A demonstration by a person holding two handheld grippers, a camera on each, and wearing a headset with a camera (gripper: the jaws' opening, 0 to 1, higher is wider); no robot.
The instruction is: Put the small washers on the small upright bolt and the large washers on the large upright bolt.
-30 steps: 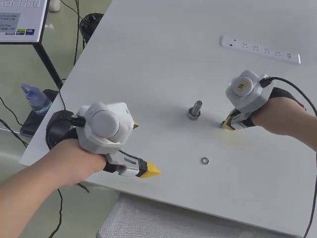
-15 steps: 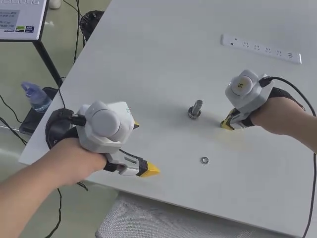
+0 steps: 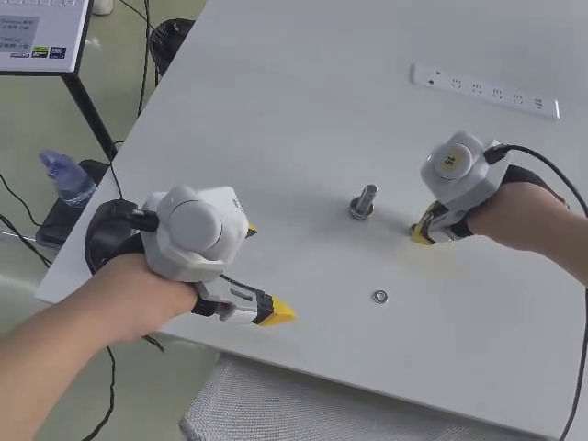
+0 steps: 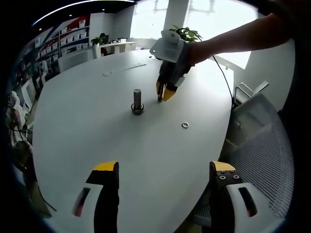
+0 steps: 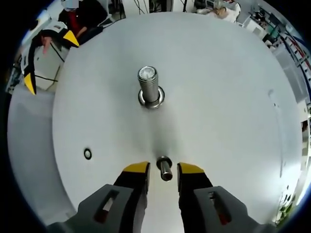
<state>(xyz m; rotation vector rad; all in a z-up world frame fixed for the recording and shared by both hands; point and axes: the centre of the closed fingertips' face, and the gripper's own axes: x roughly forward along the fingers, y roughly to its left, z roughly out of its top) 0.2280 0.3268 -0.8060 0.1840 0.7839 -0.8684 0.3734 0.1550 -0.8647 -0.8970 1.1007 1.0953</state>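
Note:
The large upright bolt (image 3: 363,202) stands mid-table with washers round its base (image 5: 151,100). The small upright bolt (image 5: 164,168) stands just in front of my right gripper (image 5: 164,171), whose jaws flank it with a narrow gap on each side; the gripper is open. In the head view the right gripper (image 3: 421,232) points down at the table to the right of the large bolt. One loose small washer (image 3: 379,296) lies flat nearer the front edge. My left gripper (image 3: 264,272) hovers wide open and holding nothing over the front left of the table (image 3: 276,119).
A white power strip (image 3: 484,90) lies at the back right. The table's front edge runs just below the left gripper, with a mesh chair (image 3: 276,409) under it. Off the left edge are a plastic bottle (image 3: 66,179), cables and a screen (image 3: 41,37).

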